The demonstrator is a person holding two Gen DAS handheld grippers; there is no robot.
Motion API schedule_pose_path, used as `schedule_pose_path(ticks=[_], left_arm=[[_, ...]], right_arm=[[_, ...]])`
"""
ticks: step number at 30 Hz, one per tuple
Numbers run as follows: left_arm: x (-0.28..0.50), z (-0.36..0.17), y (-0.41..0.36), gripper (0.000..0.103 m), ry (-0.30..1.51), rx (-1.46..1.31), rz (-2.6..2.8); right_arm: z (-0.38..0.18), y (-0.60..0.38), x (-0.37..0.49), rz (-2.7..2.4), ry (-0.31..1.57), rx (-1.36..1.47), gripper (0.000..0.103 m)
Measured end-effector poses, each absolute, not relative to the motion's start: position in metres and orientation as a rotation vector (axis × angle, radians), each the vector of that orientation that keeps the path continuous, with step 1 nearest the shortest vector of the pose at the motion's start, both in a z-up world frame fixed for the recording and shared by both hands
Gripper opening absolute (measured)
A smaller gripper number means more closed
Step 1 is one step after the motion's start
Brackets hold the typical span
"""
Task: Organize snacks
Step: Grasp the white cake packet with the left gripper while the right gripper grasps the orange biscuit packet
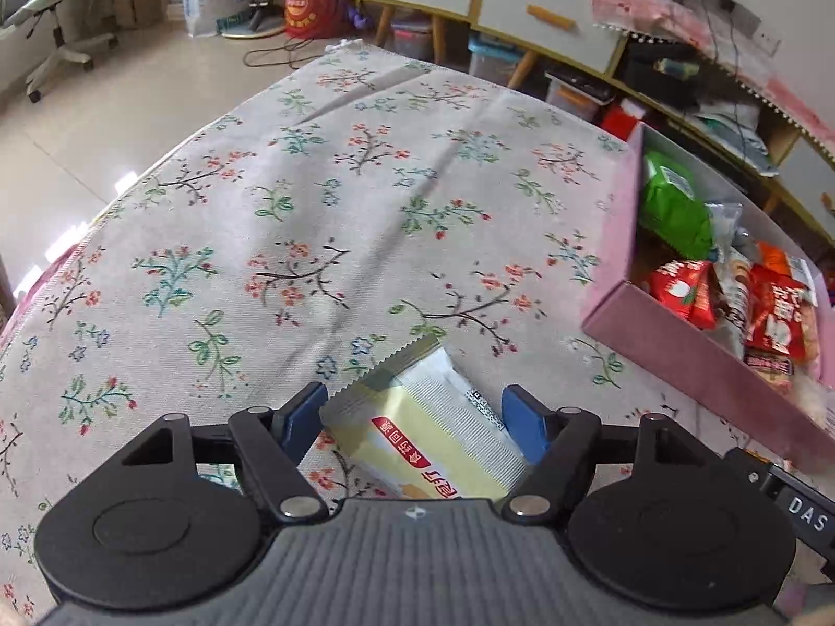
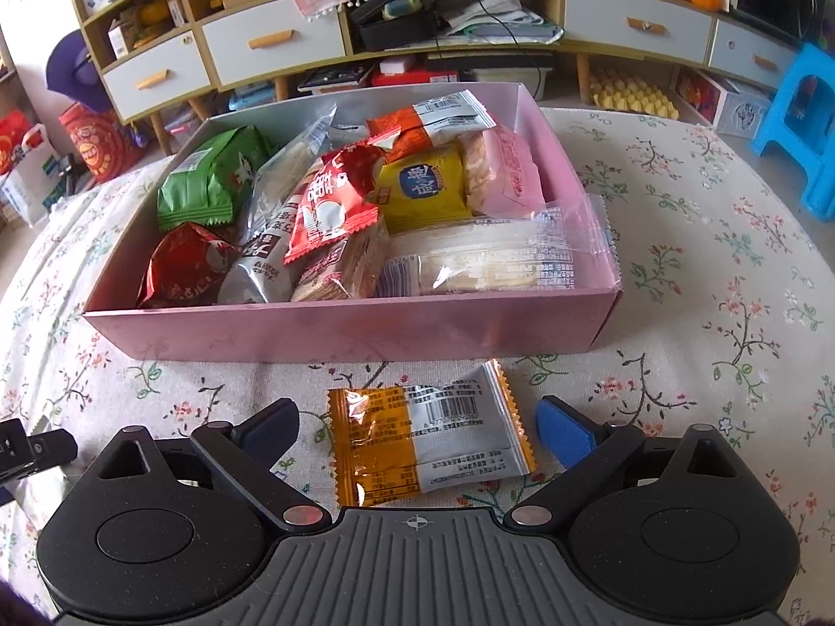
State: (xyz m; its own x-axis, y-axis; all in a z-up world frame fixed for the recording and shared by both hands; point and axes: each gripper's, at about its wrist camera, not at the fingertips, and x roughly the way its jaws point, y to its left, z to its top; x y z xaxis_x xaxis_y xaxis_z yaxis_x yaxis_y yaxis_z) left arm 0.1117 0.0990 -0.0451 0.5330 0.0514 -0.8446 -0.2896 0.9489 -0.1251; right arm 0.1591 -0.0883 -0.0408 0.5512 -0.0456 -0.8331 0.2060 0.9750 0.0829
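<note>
Two snack packets lie on the floral tablecloth (image 1: 365, 182) outside the pink box (image 2: 355, 331), which holds about ten packets; the left gripper (image 1: 415, 420) pinches a pale-yellow wafer packet (image 1: 428, 433), its near end hidden under the gripper. The right gripper (image 2: 417, 420) stands spread around an orange-and-silver packet (image 2: 428, 433), barcode side up, just before the box; its print is unreadable.

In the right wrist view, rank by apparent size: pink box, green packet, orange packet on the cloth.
1. pink box
2. orange packet, though it lies nearest the camera
3. green packet, so its rank below the orange one is unsure
</note>
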Motion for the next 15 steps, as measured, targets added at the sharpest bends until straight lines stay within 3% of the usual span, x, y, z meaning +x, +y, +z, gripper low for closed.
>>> schedule_pose_path(ticks=[4,5,6,15], left_arm=[[0.109,-0.042,0.094,0.064,0.983,-0.226,0.121],[0.107,-0.041,0.092,0.054,0.978,-0.213,0.091],[0.108,-0.041,0.090,0.050,0.981,-0.203,0.048],[0.102,-0.044,0.072,0.051,1.002,-0.095,-0.259]], right_arm=[[-0.039,-0.093,0.158,-0.131,0.974,0.157,0.084],[-0.038,-0.095,0.157,-0.125,0.971,0.147,0.081],[-0.038,-0.096,0.156,-0.119,0.969,0.138,0.075],[-0.030,-0.108,0.148,0.008,1.009,0.193,0.067]])
